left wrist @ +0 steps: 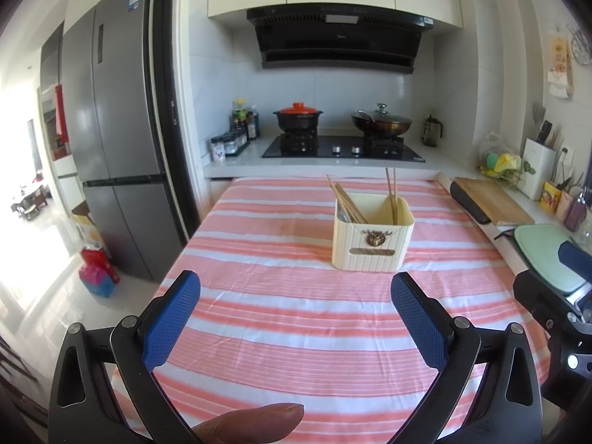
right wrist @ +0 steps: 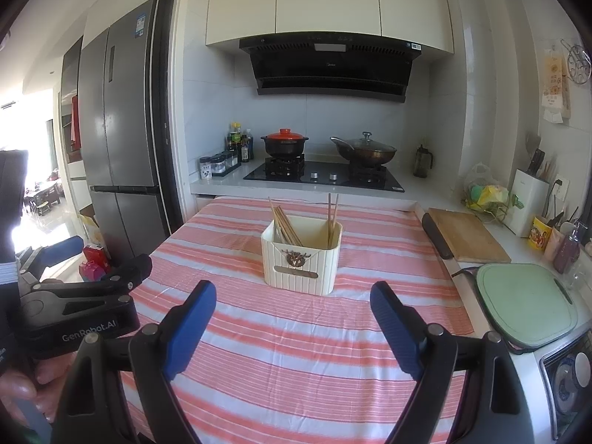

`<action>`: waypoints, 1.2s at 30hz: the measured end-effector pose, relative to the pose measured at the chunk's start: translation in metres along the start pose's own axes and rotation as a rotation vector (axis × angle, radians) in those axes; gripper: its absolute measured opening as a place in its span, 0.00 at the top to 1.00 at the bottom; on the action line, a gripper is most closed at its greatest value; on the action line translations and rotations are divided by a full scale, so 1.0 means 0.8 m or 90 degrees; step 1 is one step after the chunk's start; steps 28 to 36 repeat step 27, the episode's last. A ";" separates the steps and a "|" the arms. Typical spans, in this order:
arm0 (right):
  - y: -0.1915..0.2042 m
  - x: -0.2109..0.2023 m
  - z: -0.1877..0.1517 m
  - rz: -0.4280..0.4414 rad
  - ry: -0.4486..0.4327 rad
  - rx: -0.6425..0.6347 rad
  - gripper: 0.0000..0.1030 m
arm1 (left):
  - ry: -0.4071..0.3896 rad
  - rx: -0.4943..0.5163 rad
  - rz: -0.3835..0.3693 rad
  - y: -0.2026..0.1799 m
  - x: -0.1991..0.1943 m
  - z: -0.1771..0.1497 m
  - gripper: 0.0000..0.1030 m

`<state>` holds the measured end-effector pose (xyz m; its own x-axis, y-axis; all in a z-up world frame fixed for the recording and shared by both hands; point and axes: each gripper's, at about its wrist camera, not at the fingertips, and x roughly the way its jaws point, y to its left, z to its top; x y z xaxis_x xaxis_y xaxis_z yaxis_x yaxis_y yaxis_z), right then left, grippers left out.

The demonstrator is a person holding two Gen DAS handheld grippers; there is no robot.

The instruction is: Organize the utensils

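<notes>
A cream ribbed utensil holder (left wrist: 372,238) stands upright on the pink-and-white striped tablecloth (left wrist: 296,318), also in the right wrist view (right wrist: 300,259). Several wooden chopsticks (left wrist: 347,201) lean in its left compartment and two (left wrist: 391,194) stand in its right one; both groups also show in the right wrist view (right wrist: 285,224) (right wrist: 332,218). My left gripper (left wrist: 296,288) is open and empty, short of the holder. My right gripper (right wrist: 293,298) is open and empty, also short of it. The left gripper's body (right wrist: 85,299) shows at the left of the right wrist view.
Behind the table is a counter with a gas hob (left wrist: 342,146), a black pot with a red lid (left wrist: 298,116) and a lidded wok (left wrist: 381,122). A wooden cutting board (right wrist: 468,238) and a green board (right wrist: 525,303) lie on the right. A fridge (left wrist: 114,140) stands left.
</notes>
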<state>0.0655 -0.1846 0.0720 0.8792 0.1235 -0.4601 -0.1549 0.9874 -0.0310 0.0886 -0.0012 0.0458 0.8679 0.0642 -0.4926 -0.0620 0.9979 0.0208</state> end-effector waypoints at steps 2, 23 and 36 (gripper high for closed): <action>0.000 0.000 0.000 0.000 0.000 0.000 0.15 | 0.000 0.001 -0.001 0.000 0.000 0.000 0.00; 0.004 0.002 -0.005 0.000 0.005 -0.001 0.15 | 0.003 0.002 -0.009 0.000 0.002 -0.001 0.00; 0.002 0.003 -0.007 -0.003 0.007 0.000 0.15 | 0.005 -0.006 -0.007 0.003 0.005 -0.002 0.00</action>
